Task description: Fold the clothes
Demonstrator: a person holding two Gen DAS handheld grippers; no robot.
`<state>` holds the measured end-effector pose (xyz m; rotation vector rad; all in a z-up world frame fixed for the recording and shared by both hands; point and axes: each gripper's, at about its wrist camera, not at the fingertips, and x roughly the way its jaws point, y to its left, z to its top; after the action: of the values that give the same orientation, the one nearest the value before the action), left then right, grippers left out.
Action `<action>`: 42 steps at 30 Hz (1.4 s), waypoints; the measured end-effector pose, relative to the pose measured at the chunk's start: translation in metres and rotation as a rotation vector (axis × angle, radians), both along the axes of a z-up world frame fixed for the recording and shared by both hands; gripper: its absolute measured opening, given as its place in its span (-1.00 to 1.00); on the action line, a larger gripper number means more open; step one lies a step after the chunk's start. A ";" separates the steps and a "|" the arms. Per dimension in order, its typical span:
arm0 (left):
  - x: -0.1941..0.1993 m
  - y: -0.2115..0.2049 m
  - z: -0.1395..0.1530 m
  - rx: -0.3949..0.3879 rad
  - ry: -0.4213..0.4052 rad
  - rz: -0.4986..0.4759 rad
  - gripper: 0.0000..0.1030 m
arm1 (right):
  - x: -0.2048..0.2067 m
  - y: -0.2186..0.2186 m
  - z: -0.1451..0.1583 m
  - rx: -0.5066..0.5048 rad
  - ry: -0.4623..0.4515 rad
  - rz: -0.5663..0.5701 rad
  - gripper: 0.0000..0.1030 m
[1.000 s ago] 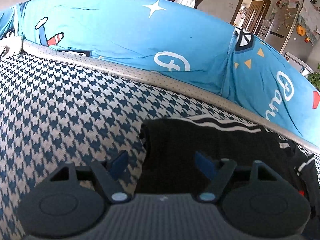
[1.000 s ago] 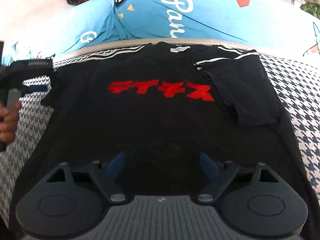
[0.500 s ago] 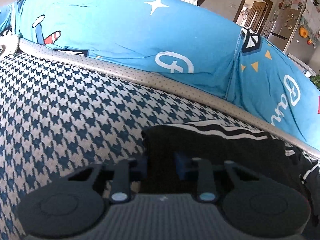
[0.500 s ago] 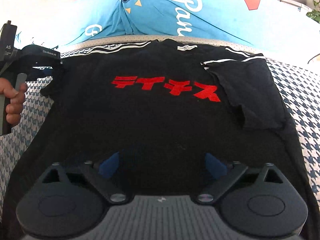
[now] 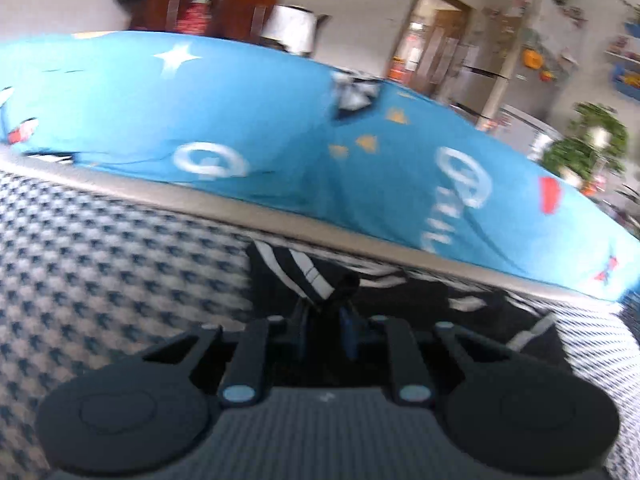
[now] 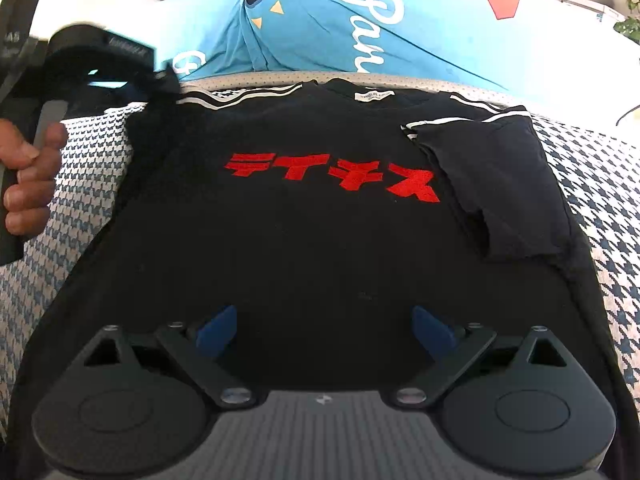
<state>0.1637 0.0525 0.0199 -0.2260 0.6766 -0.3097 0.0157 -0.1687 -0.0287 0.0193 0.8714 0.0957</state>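
Now on the second sleeve fold. Shirt [image 6: 320, 232] lies face up on the houndstooth sofa seat [image 6: 600, 184], collar toward the blue backrest cover [image 6: 360, 24]. Its right sleeve [image 6: 500, 184] is already folded in over the chest, just beside the red print [image 6: 332, 174].

Left gripper [image 5: 324, 332]: fingers have just closed and are clamped on the striped left sleeve [image 5: 296, 276], cloth bunched between them. In the right wrist view that gripper [image 6: 120, 84] sits at the shirt's far left corner with the sleeve edge lifted off the seat; a hand [image 6: 28, 176] holds its handle. Left view is motion-blurred, so how deep the bite goes is probably not worth calling.

Right gripper [image 6: 324, 330]: fingers spread wide, nothing between them, hovering over the lower middle of the shirt.

Next, my read: carry the left sleeve up and across toward the print, lay it flat to mirror the right one, then release. Risk is the thin grip slipping or dragging the shirt body sideways; the right gripper could pin the body down if needed
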 end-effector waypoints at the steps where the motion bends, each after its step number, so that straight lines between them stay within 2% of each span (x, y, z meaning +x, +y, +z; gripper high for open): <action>1: -0.003 -0.010 -0.001 -0.003 0.002 -0.036 -0.69 | 0.000 0.000 0.000 0.001 0.000 0.000 0.87; 4: -0.009 -0.034 -0.008 -0.018 0.041 -0.152 -0.69 | 0.000 -0.001 0.000 0.004 0.000 0.001 0.87; 7: -0.012 -0.052 -0.020 -0.021 0.114 -0.268 -0.65 | -0.001 -0.001 0.000 0.005 0.001 0.001 0.87; 10: -0.019 -0.053 -0.024 -0.023 0.129 -0.304 -0.46 | -0.001 -0.001 0.000 0.006 0.002 0.000 0.87; 12: -0.021 -0.049 -0.022 -0.042 0.130 -0.315 -0.20 | 0.000 -0.001 0.000 0.006 0.003 -0.002 0.87; 15: -0.022 -0.035 -0.010 -0.059 0.092 -0.266 -0.06 | -0.001 0.000 0.000 0.005 0.003 -0.005 0.87; 21: -0.013 -0.006 0.000 -0.048 0.063 -0.157 -0.02 | -0.002 -0.001 0.002 0.023 -0.013 -0.012 0.85; 25: -0.007 0.007 0.001 -0.036 0.074 -0.086 0.05 | -0.001 -0.003 0.011 0.085 -0.068 -0.006 0.75; 32: -0.009 0.027 -0.006 0.023 0.100 0.001 0.34 | 0.008 0.003 0.026 0.139 -0.187 0.045 0.56; 36: -0.011 0.039 -0.012 0.043 0.132 0.032 0.42 | 0.023 0.005 0.030 0.200 -0.217 0.053 0.49; 40: -0.012 0.044 -0.018 0.074 0.158 0.049 0.47 | 0.038 0.009 0.029 0.209 -0.236 0.048 0.43; 42: -0.013 0.044 -0.021 0.088 0.166 0.051 0.51 | 0.047 0.010 0.028 0.215 -0.235 0.046 0.26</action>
<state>0.1508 0.0969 -0.0010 -0.1858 0.8449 -0.2131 0.0624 -0.1588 -0.0008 0.1864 0.6234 0.2297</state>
